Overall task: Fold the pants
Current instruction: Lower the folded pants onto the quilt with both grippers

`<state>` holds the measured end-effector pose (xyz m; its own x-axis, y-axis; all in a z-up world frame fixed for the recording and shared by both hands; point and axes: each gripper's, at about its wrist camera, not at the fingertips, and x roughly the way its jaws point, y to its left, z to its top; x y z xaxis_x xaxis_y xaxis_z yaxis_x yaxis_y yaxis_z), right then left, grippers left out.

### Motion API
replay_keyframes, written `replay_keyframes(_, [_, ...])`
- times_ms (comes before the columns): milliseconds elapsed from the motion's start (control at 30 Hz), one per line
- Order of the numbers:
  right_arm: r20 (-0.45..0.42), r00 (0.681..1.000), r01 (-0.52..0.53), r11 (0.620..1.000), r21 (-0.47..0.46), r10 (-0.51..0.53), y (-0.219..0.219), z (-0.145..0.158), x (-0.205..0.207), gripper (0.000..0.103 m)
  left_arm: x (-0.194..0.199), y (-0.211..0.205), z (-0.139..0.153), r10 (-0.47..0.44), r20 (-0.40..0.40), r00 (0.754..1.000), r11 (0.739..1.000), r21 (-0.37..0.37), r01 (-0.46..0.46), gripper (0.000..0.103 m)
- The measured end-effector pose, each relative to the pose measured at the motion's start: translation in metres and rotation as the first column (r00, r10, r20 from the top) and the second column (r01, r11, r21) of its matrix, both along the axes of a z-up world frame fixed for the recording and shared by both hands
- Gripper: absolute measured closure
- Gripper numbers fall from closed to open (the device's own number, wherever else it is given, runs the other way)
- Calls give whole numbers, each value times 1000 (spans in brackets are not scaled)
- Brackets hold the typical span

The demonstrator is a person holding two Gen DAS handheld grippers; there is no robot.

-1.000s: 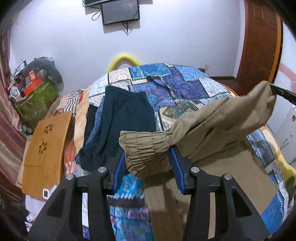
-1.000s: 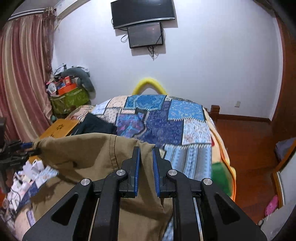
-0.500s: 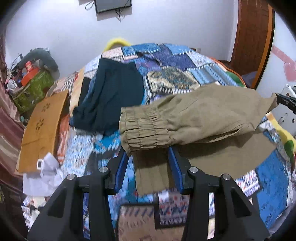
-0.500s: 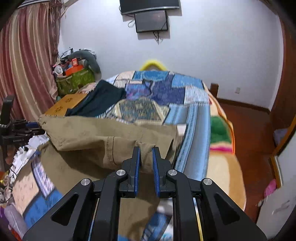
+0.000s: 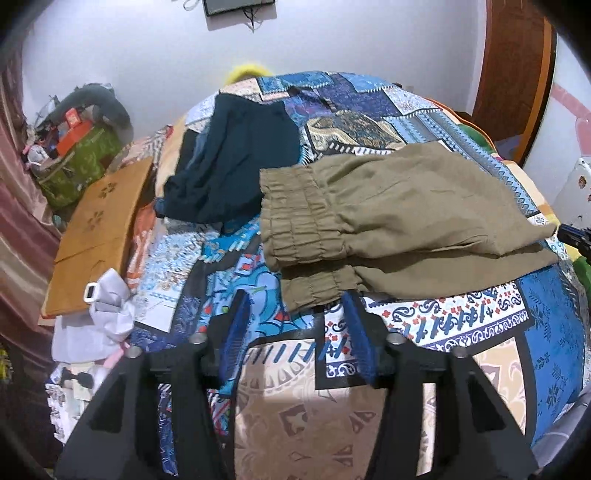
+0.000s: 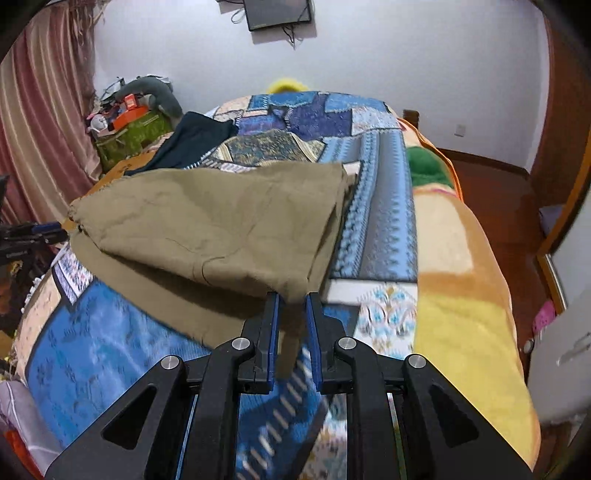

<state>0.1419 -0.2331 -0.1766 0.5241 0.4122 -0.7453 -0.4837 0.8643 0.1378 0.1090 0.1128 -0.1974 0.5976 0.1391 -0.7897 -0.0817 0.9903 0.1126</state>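
The left gripper [image 5: 295, 321] has just opened its jaws wide, dropping the pants [image 5: 399, 218] cuffs mid-frame. The right gripper [image 6: 290, 306] pinches the other corner narrowly, keeping the fold aligned on the bed [image 5: 554, 332].

White walls [image 6: 406, 55] carry a dark screen [image 6: 279, 14]. A striped pink curtain [image 6: 40, 110] hangs at one side. Reddish wooden floor [image 6: 491, 192] runs beside the patchwork-covered bed [image 6: 380, 221].

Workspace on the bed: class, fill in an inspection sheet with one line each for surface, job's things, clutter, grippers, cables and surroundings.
Surface: blue patchwork quilt on the bed.
Job's things: olive-brown cotton pants folded over, gathered cuffs stacked.
Clutter: dark teal garment; crumpled white paper.
Grippers: left gripper, jaws just opened, cuff released; right gripper, jaws shut on pants.
Cables: dangling below wall-mounted black screen.
Surroundings: pink striped curtain; brown wooden door.
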Motion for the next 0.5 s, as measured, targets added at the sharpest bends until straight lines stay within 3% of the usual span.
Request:
replay_keyframes(133, [28,999,20,1000,3,-20,-6,9,-12,86,-2,-6,15,-4,44,999,999,39,2,25])
replay_keyframes(200, [53,998,22,1000,6,-23,-6,17,-16,79,0,-12,21,-22,56,998,998,65,19,14])
replay_keyframes(267, [83,997,6,1000,-1,-6,-1,26,-19,65,3,-20,22,-41,55,998,996,86,36,6])
replay_keyframes(367, [109,993,-37,999,-3,37,13,34,-21,52,12,-32,18,-92,27,995,992,84,90,5])
replay_keyframes(500, [111,987,-115,993,-2,115,36,35,-20,49,27,-55,5,-157,-19,987,977,143,158,5])
